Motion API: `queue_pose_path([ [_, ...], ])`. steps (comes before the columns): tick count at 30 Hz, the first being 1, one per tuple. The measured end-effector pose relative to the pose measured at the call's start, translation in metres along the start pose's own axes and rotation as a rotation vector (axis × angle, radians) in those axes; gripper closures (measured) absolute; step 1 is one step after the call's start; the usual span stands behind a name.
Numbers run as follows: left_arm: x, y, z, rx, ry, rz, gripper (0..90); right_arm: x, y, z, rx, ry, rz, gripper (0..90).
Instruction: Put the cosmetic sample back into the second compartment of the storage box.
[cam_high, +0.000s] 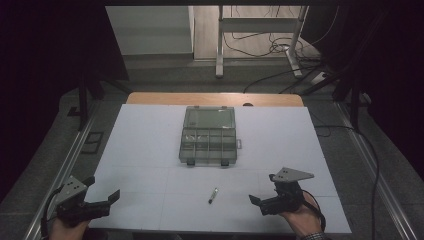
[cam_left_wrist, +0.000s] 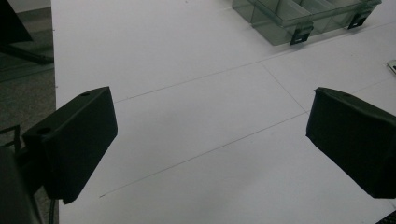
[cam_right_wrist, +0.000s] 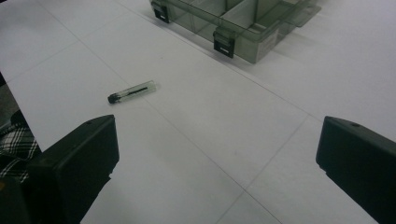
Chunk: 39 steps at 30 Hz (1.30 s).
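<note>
1. My left tongs (cam_high: 102, 192) sit at the near left corner of the white tabletop (cam_high: 150, 145), jaws wide apart with nothing between them; in the left gripper view only bare white surface lies in the gap.
2. My right tongs (cam_high: 261, 202) are at the near right, held in a hand (cam_high: 302, 217), jaws likewise spread and empty.
3. A small clear tube with a dark cap (cam_high: 213, 195) lies flat on the tabletop between the two tongs, nearer the right pair and just to its left. In the right gripper view the tube (cam_right_wrist: 131, 92) rests ahead of the left-hand jaw, apart from it, dark cap toward me.
4. A smoky, see-through compartment box (cam_high: 208, 136) stands farther out, beyond the tube and well apart from both tongs, its lid open and laid back on the far side.
5. From the right tongs I see the box's (cam_right_wrist: 243, 23) front wall with two black latches and dividers inside; from the left tongs its corner (cam_left_wrist: 299, 16) shows ahead and to the right.
6. I cannot tell what is in the compartments.
</note>
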<state>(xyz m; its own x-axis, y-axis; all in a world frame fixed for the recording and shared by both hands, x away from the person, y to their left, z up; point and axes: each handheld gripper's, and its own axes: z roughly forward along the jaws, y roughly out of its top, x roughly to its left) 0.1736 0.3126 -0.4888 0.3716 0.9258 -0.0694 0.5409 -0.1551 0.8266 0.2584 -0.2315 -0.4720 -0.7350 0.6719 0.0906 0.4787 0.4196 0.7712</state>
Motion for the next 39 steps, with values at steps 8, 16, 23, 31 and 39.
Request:
queue_pose_path([
  [8,0.0,0.0,0.0,0.0,-0.002,-0.003,2.4,0.008,0.005,0.012,0.026,0.033,-0.024,0.0],
  [16,0.0,0.0,0.0,0.001,-0.002,-0.003,2.4,0.017,0.011,0.026,0.036,0.046,-0.043,0.0],
  [23,0.0,0.0,0.0,0.0,-0.003,-0.003,2.4,0.02,0.015,0.033,0.04,0.071,-0.044,0.0],
  [31,0.001,0.0,0.0,-0.001,-0.006,-0.004,2.4,0.025,0.018,0.042,0.076,0.09,-0.053,0.0],
  [39,0.001,0.0,0.0,0.0,-0.008,-0.003,2.5,0.031,0.022,0.051,0.097,0.087,-0.053,0.0],
])
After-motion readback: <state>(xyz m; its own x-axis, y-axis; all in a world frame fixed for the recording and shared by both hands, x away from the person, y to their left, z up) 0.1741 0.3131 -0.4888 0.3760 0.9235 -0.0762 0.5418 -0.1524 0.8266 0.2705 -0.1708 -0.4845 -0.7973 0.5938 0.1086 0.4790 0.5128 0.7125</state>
